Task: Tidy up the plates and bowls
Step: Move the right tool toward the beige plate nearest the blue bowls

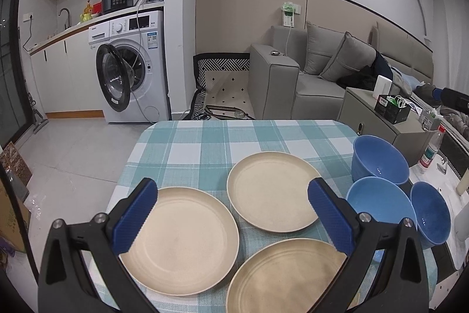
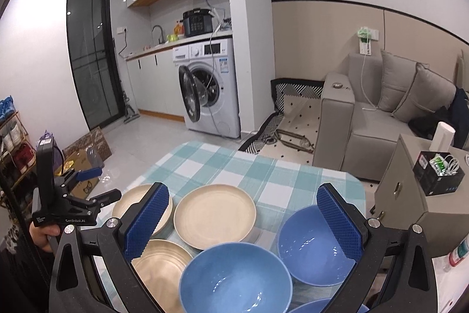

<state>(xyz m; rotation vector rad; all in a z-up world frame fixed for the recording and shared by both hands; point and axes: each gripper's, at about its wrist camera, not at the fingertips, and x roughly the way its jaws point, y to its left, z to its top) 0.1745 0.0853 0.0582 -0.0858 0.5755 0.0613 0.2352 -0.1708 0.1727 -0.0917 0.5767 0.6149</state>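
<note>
Two claws, both spread wide w/ nothing between the pads. Left claw (image 1: 231, 195) hangs over the plates: its left pad (image 1: 136, 214) sits over the near-left plate (image 1: 187, 239), right pad (image 1: 331, 217) over the gap btwn the far plate (image 1: 269, 189) and the closest plate (image 1: 287, 277). No contact visible. All 3 plates are cream, flat on the checked tablecloth (image 1: 205, 143), close together but apart, none stacked.

Right of the plates, 3 blue bowls in a tight cluster: far bowl (image 1: 378, 157), middle bowl (image 1: 378, 201), right-hand bowl (image 1: 431, 213). Far and middle look touching at the rims; right-hand one sits at the table's right edge.

Right claw (image 2: 243, 204) hovers above the bowls, pads blue and ribbed. Under it: nearest bowl (image 2: 234, 280), upright, and a second bowl (image 2: 310, 248) just beside, partly behind the right pad (image 2: 337, 222). A sliver of a third blue rim shows at the bottom edge. Left pad (image 2: 149, 219) overlaps 2 plates in view. A hand (image 2: 44, 233) grips the left claw's handle at far left.

Beyond the table: washing machine (image 1: 129, 69) w/ door open, grey sofa (image 1: 322, 69) w/ cushions, small cabinet (image 1: 378, 119) w/ a black box on top, a bottle (image 1: 432, 148) to the right.
</note>
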